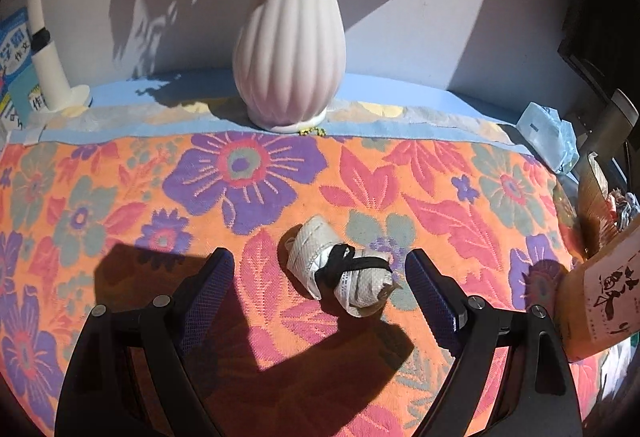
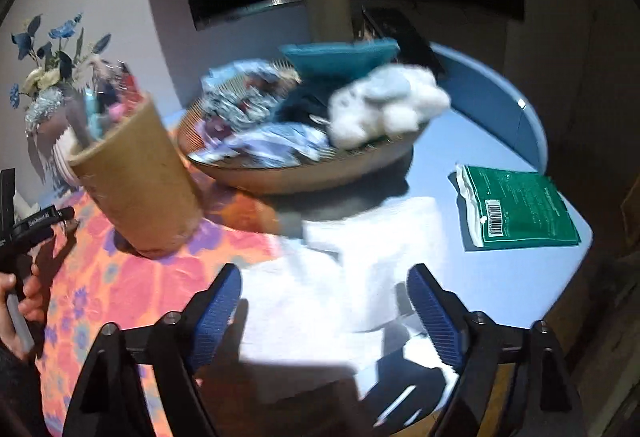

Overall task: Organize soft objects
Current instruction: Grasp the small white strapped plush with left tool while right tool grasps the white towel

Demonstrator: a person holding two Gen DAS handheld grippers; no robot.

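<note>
From my left wrist, the rolled white bundle (image 1: pixel 340 271) tied with a black band lies on the floral cloth (image 1: pixel 120 197) in front of the far vase (image 1: pixel 290 57), between my left tool (image 1: pixel 320 277)'s widely spread, empty pads, untouched. From my right wrist, my right tool (image 2: pixel 324 301) hangs spread and empty over the white cloth (image 2: pixel 340 269) on the desk (image 2: pixel 500 277); the far basket (image 2: pixel 304 173) already collects soft things.

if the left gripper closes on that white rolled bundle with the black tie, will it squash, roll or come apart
The rolled bundle looks like soft fabric, so it will probably squash a little between the left gripper's open jaws. The black tie crossed around it should keep it from unrolling. It is roughly cylindrical, so a push might roll it across the floral cloth.
</note>
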